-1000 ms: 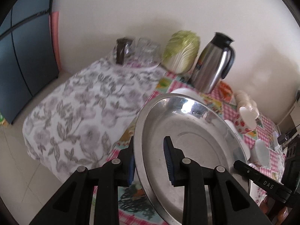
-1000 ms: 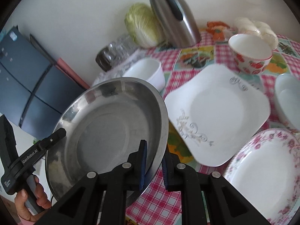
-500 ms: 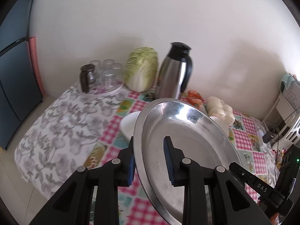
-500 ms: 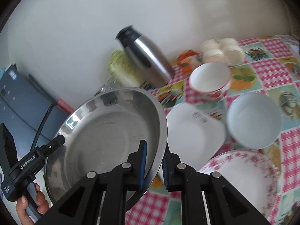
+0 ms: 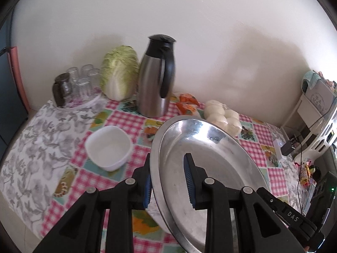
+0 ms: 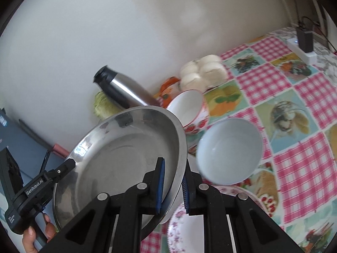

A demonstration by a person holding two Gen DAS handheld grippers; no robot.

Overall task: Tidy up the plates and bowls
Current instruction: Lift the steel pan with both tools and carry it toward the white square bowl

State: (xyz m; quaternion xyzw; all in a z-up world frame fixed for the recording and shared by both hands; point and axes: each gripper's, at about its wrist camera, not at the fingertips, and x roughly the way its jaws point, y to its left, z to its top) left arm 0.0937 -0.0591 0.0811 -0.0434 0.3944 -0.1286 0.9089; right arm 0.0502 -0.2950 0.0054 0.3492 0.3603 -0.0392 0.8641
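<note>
I held the round stainless-steel plate [image 5: 202,168] tilted above the counter [image 5: 52,139], its near rim clenched in my left tool [image 5: 168,181] and its opposite rim clenched in my right tool [image 6: 172,185]. Beneath and beside it sat an empty square white bowl [image 5: 108,147], an empty pale-blue round bowl [image 6: 229,150] and an empty strawberry-patterned bowl [image 6: 189,109], all toward the counter's wall edge.

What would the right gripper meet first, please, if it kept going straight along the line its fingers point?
The right gripper, already shut on the steel plate's rim, points toward the strawberry-patterned bowl; that would likely come first, though depth is unclear.
</note>
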